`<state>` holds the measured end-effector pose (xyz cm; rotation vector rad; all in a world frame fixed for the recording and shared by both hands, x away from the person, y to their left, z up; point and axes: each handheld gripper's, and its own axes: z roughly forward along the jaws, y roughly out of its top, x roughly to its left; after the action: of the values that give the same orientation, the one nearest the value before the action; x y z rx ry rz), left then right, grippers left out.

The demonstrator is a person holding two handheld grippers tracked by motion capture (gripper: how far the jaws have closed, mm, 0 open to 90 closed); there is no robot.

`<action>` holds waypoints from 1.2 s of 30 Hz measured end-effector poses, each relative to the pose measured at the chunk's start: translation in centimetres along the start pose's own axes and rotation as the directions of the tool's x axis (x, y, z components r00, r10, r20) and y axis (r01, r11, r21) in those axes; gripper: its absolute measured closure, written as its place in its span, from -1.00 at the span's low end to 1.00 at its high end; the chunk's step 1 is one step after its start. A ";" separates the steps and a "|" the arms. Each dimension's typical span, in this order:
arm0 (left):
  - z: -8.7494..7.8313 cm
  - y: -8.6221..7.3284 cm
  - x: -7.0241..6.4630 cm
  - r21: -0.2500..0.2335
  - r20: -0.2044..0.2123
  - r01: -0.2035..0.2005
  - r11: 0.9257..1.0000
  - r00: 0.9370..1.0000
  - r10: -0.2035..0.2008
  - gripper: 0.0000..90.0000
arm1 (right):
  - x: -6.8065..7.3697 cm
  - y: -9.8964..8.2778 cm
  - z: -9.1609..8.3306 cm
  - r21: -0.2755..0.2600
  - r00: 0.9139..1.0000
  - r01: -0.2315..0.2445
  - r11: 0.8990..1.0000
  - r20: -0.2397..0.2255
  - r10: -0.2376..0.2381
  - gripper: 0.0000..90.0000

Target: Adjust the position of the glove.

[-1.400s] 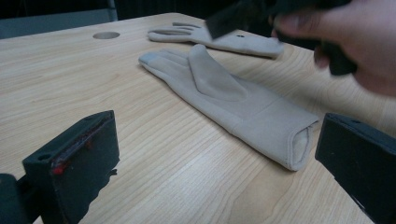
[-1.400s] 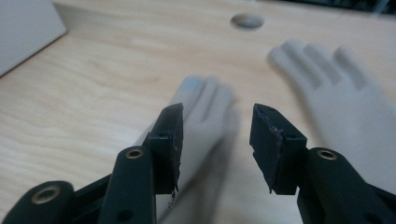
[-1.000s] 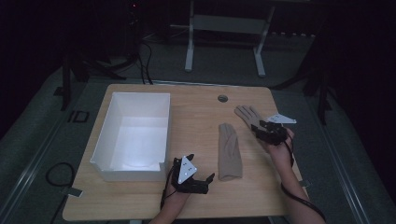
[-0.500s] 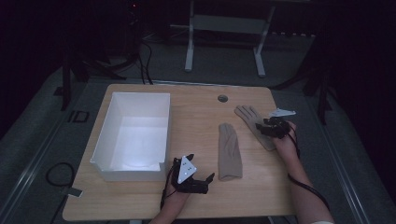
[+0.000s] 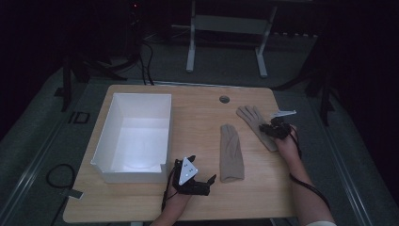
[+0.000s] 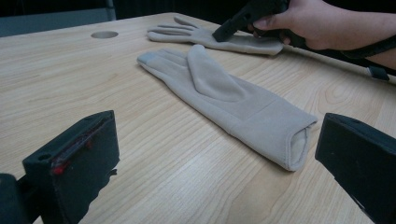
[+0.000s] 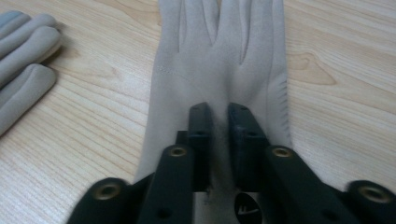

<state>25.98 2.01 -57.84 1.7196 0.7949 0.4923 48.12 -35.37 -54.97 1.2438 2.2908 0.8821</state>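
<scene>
Over the last second our right tool (image 5: 274, 128) had slid forward onto the farther beige fabric glove (image 5: 254, 123) on the wooden table (image 5: 202, 117), jaws narrowed over its cuff, pinching or about to. Our left tool (image 5: 199, 183) had stayed wide open beside the nearer beige glove (image 5: 231, 151).

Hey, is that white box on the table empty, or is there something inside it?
Empty. From the high view, the white box shows a bare white floor and walls; both gloves lie outside it on the table.
</scene>
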 end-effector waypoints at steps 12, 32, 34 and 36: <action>0.0 0.0 0.0 0.000 -0.002 -0.001 1.000 1.000 0.001 -1.00 | 1.4 1.4 -4.8 -0.139 0.976 -0.201 0.970 0.051 0.210 0.86; 0.0 0.0 -0.2 0.005 -0.005 -0.017 1.000 1.000 0.017 -1.00 | 6.2 -3.5 -10.7 -0.174 0.906 -0.336 0.925 0.208 0.369 0.86; 0.0 0.0 -0.2 0.005 -0.006 -0.017 1.000 1.000 0.017 -1.00 | 6.3 -4.3 -10.5 -0.156 0.906 -0.345 0.926 0.203 0.372 0.86; 0.0 0.0 -0.2 0.005 -0.006 -0.018 1.000 1.000 0.018 -1.00 | 6.4 -5.0 -10.1 -0.145 0.903 -0.349 0.926 0.212 0.374 0.86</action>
<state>25.88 1.88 -57.81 1.7322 0.7858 0.5081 35.71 -35.45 -51.28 1.6627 1.8348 0.9042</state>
